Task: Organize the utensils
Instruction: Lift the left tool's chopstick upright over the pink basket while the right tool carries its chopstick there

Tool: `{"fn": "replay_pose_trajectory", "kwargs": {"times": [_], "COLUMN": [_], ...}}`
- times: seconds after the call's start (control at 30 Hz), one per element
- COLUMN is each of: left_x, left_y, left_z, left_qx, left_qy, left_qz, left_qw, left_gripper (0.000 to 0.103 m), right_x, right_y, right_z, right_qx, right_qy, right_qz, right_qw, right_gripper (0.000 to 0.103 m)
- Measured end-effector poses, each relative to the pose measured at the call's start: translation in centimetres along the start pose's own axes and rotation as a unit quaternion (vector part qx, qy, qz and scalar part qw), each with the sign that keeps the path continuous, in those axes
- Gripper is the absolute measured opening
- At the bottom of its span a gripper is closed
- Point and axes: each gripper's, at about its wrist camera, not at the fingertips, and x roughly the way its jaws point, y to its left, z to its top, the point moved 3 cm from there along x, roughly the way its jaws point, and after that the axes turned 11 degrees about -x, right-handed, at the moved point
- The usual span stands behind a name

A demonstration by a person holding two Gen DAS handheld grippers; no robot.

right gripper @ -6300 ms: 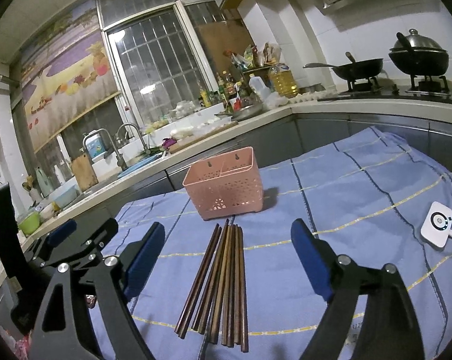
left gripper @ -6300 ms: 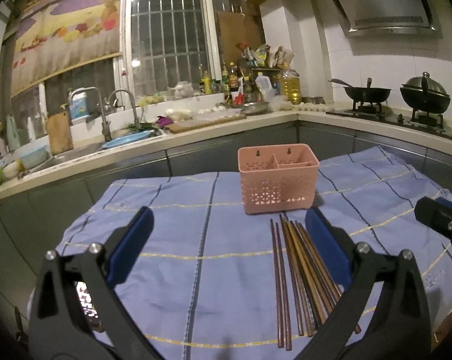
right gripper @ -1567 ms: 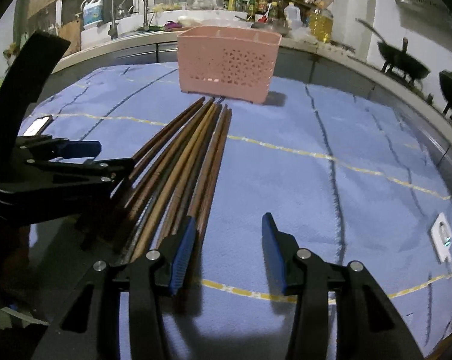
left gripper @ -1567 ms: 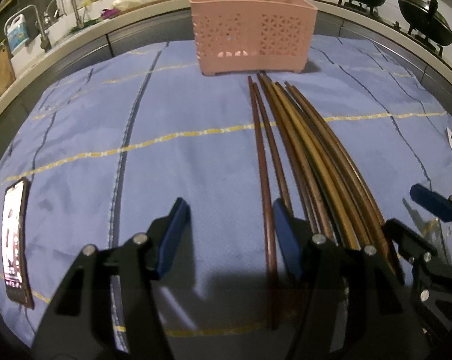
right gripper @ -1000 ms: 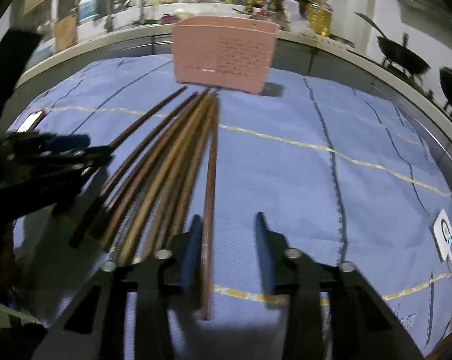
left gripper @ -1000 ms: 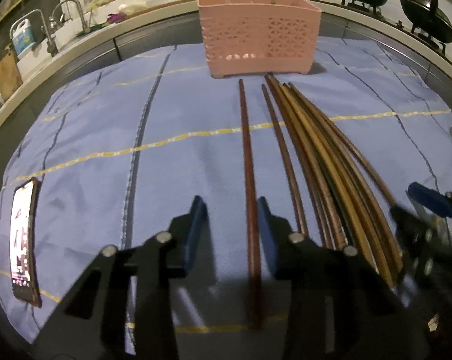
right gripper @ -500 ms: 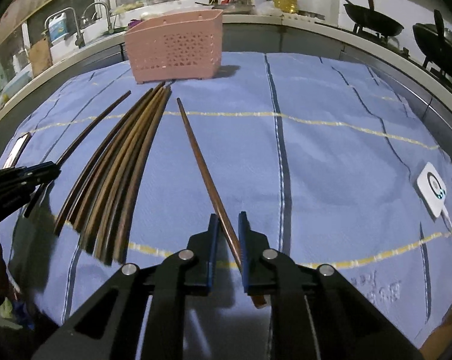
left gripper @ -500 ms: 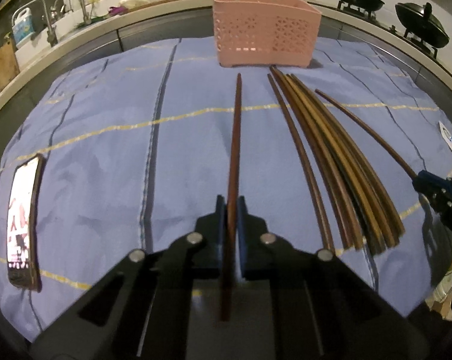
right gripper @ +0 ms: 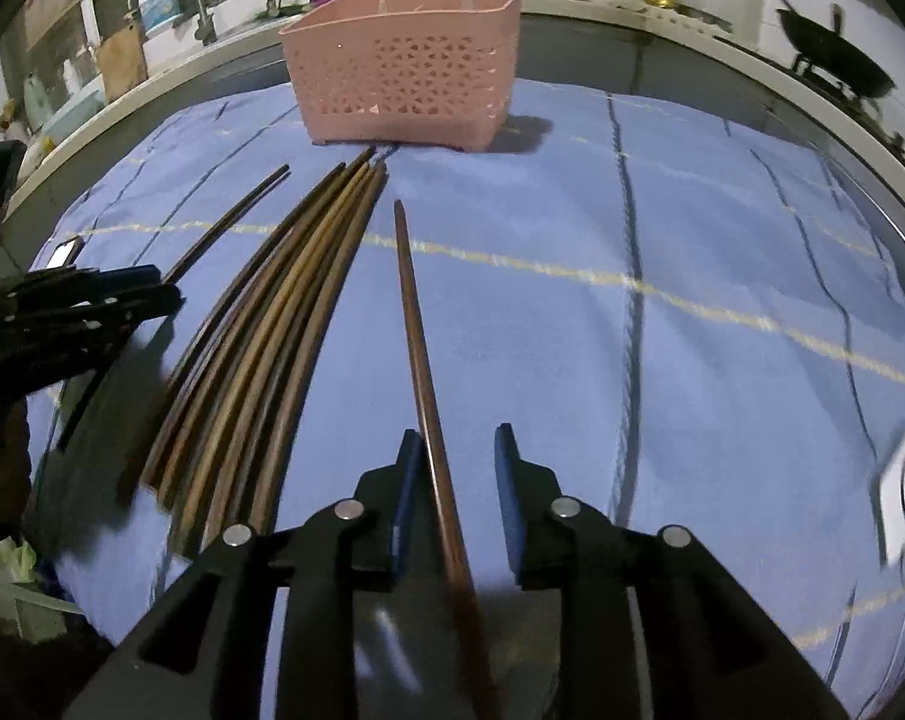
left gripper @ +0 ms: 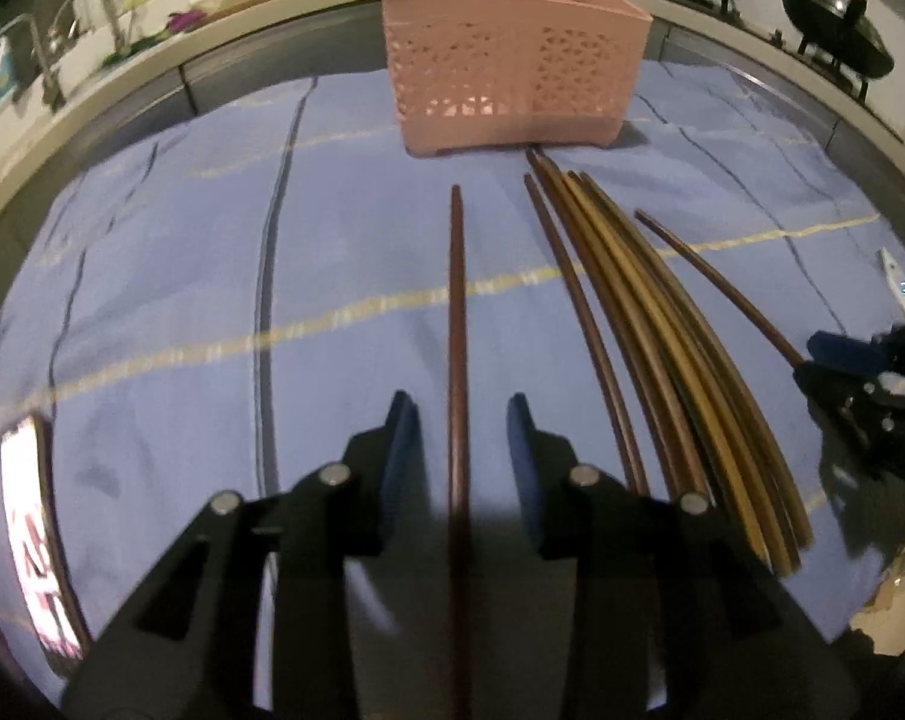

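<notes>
Below, left gripper [left gripper: 458,420] and right gripper [right gripper: 450,456] just parted, chopstick [left gripper: 456,324] between each, near ends lost in shadow.

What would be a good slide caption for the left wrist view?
Left gripper open around a single dark chopstick, the chopstick bundle beside it, pink basket ahead.
</notes>
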Motion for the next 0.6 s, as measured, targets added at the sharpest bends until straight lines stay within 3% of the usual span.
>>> {"fn": "replay_pose_trajectory", "kwargs": {"times": [0.23,0.27,0.3,0.33,0.37,0.43,0.6], "left_x": [2.7,2.9,3.2,3.4,3.5,3.7,0.0], "left_y": [-0.2,-0.2,-0.3,-0.4,-0.5,-0.5,0.8], "left_z": [4.7,4.9,5.4,5.7,5.9,6.3,7.5], "left_qx": [0.003,0.0,0.0,0.002,0.001,-0.007,-0.04], "left_qy": [0.004,0.003,-0.003,-0.006,-0.007,-0.004,-0.041], "left_qz": [-0.002,-0.006,-0.009,-0.016,-0.02,-0.034,-0.084], "left_qw": [1.0,1.0,1.0,0.9999,0.9998,0.9994,0.9948], "left_gripper": [0.031,0.025,0.012,0.006,0.005,0.005,0.005], "right_x": [3.4,3.9,4.1,4.4,4.6,4.6,-0.6], "right_y": [-0.6,-0.6,-0.5,-0.4,-0.4,-0.9,-3.0], "right_z": [6.1,6.8,7.3,7.8,8.2,8.5,9.4], "right_qx": [-0.03,-0.035,-0.04,-0.046,-0.046,-0.032,0.021], "right_qy": [0.008,0.004,0.003,0.001,0.002,0.005,-0.087], "right_qz": [0.017,0.019,0.02,0.027,0.045,0.057,0.087], "right_qw": [0.999,0.999,0.999,0.999,0.998,0.998,0.992], "right_gripper": [0.028,0.027,0.025,0.01,0.005,0.005,0.005]}}
